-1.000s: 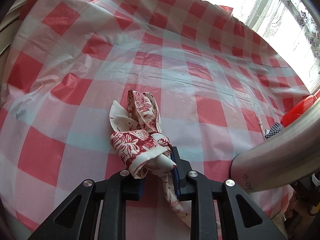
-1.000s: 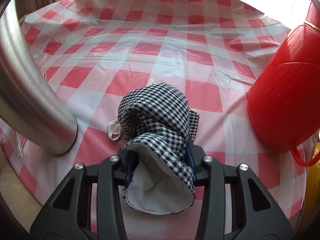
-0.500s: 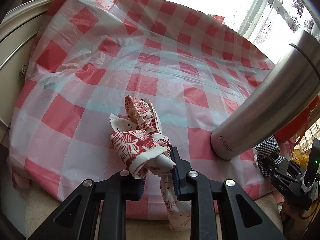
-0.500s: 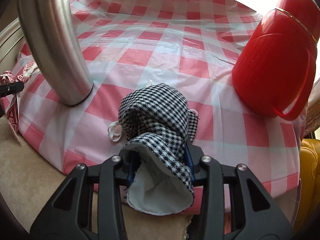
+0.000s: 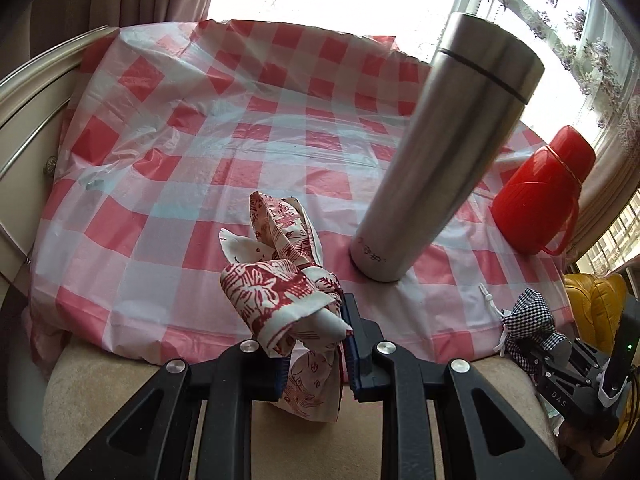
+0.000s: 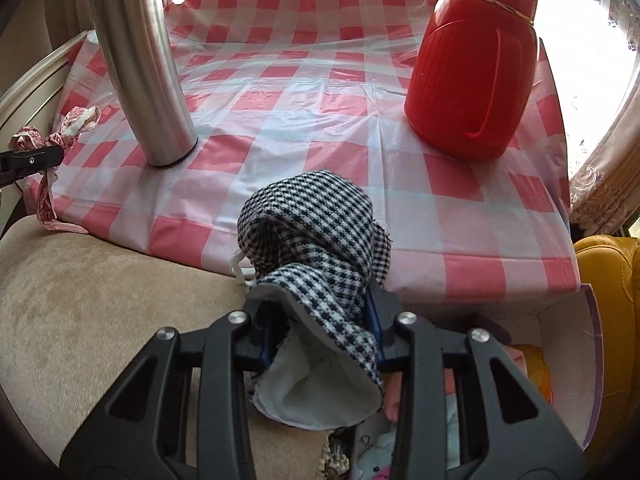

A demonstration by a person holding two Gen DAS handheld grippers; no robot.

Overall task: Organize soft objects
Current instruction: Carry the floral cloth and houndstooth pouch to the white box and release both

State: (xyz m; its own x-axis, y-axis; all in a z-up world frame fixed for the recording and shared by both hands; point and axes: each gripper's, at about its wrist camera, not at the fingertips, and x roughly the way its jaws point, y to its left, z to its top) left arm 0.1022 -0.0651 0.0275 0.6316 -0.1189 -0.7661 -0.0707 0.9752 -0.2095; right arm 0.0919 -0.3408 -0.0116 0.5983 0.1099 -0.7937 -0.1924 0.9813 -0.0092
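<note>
1. In the left wrist view we see the left tool [image 5: 316, 354] clenched on a red-and-white printed cloth [image 5: 280, 292], which bunches up above the blue pads and trails below them.
2. That cloth hangs over the near edge of the worktop [image 5: 168, 184], which is covered by a red-and-white checked plastic sheet, above a beige upholstered surface [image 5: 100, 380].
3. A tall stainless steel flask [image 5: 444, 152] stands upright on the worktop, just right of the printed cloth in this view; a red thermos jug [image 5: 540, 196] stands farther right, near the window.
4. In the right wrist view the right tool [image 6: 318, 338] grips a black-and-white houndstooth cloth [image 6: 308, 236] with a white lining; its jaws have just been closing, with the cloth pressed between the pads.
5. This cloth is held in front of the worktop's near edge, off the checked sheet.
6. Below the right tool, at the lower right of that view, we see an open box [image 6: 592, 360] holding soft toys and other soft items, too hidden to name.
7. A yellow seat [image 6: 612, 280] sits beside the box.
8. The right tool with its houndstooth cloth also shows at the right edge of the left wrist view, well apart from the left tool.
</note>
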